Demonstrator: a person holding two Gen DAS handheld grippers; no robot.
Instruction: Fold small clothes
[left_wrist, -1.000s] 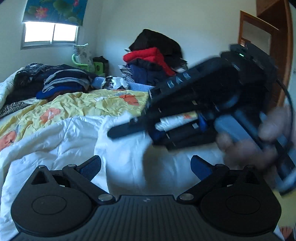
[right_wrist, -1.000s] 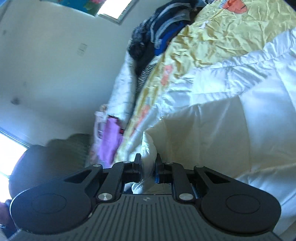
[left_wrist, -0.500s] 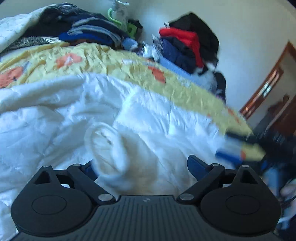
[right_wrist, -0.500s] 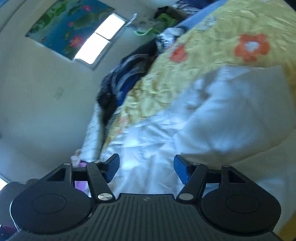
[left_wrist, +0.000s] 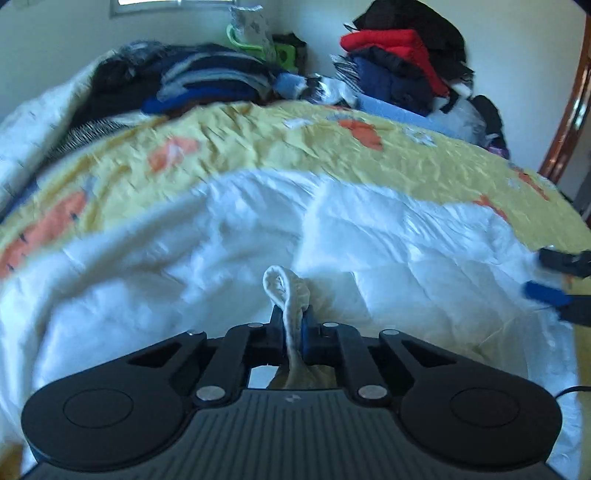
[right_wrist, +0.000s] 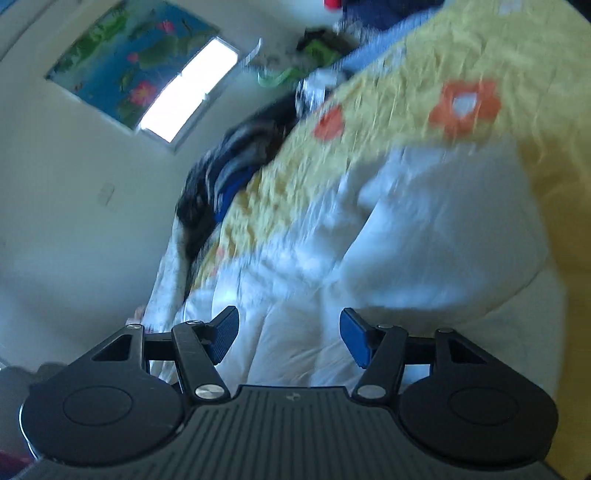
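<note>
A white garment (left_wrist: 406, 258) lies rumpled on the bed. My left gripper (left_wrist: 293, 325) is shut on a looped edge of the white garment (left_wrist: 286, 291), which sticks up between the pads. In the left wrist view my right gripper (left_wrist: 550, 275) shows at the far right edge, over the garment's right side. In its own view the right gripper (right_wrist: 288, 336) has its jaws opening. Nothing is pinched between them, and the white garment (right_wrist: 424, 240) lies beyond the fingers, blurred.
The bed has a yellow bedspread (left_wrist: 258, 147) with orange flowers. Behind it are a dark striped clothes pile (left_wrist: 207, 81) and a red and navy pile (left_wrist: 391, 55). A wooden door frame (left_wrist: 576, 110) stands at the right, and a window (right_wrist: 188, 96) is in the wall.
The left gripper went from wide open to shut on the white garment's edge. The right gripper let go of the white cloth, opened and swung away to the right.
</note>
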